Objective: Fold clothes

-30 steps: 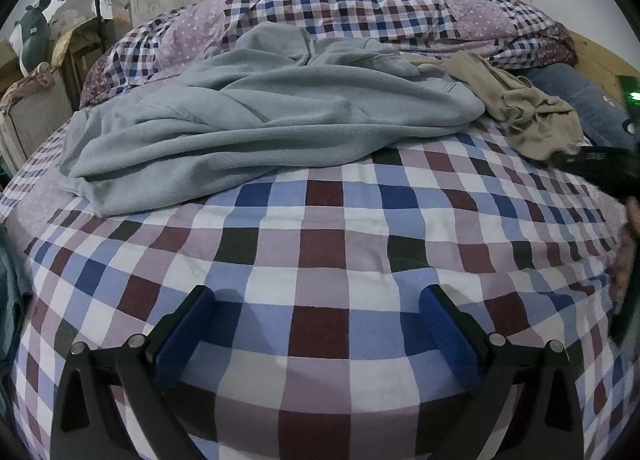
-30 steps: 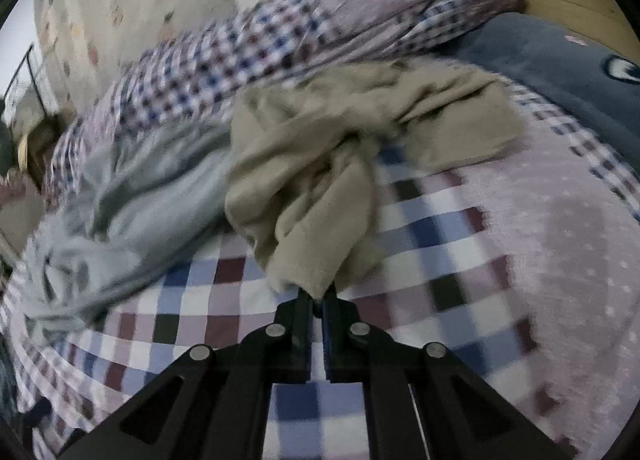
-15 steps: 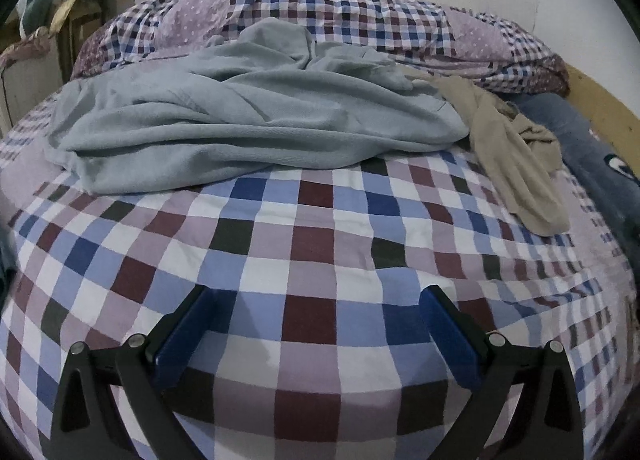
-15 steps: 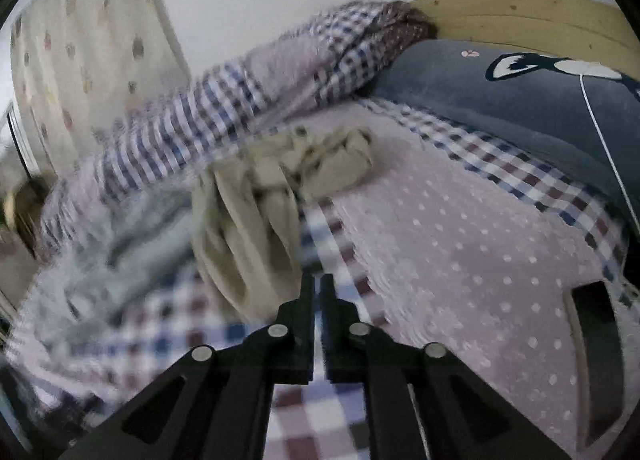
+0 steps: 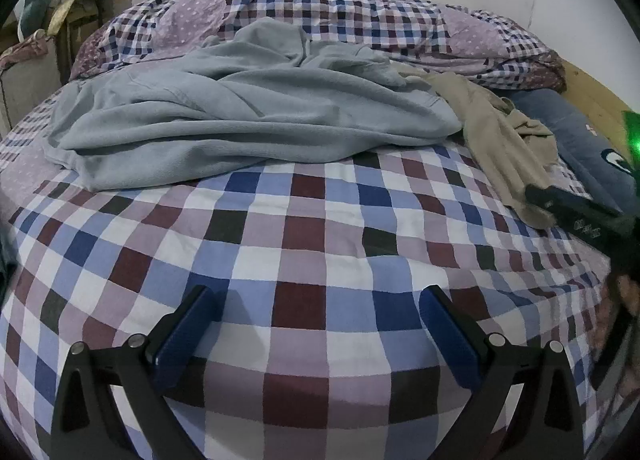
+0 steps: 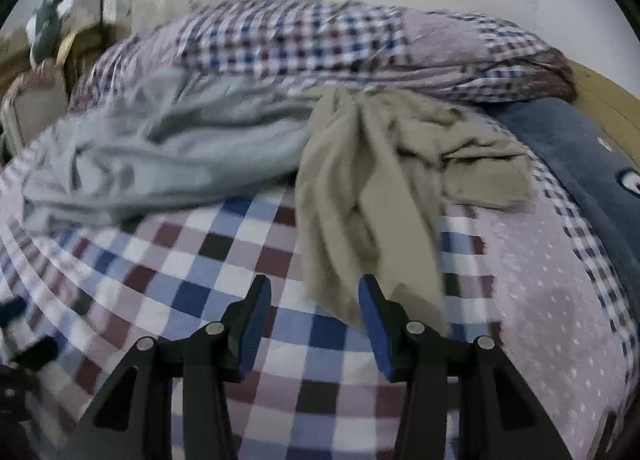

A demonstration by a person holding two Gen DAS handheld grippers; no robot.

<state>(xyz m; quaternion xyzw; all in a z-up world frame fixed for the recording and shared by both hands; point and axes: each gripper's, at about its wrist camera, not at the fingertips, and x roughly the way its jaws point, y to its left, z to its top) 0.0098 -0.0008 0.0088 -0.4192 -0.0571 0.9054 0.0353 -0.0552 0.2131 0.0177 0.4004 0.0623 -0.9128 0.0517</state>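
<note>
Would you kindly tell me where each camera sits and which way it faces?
Left wrist: on the left gripper, low over the checked bedspread, facing the grey garment; its open fingers show.
Right wrist: on the right gripper, facing the beige garment; open fingers show.
Shared: both garments, bedspread, blue pillow.

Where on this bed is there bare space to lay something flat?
The checked sheet lies bare in front of the grey garment, left of the beige garment. Both garments and the dark pillow crowd the far side.
</note>
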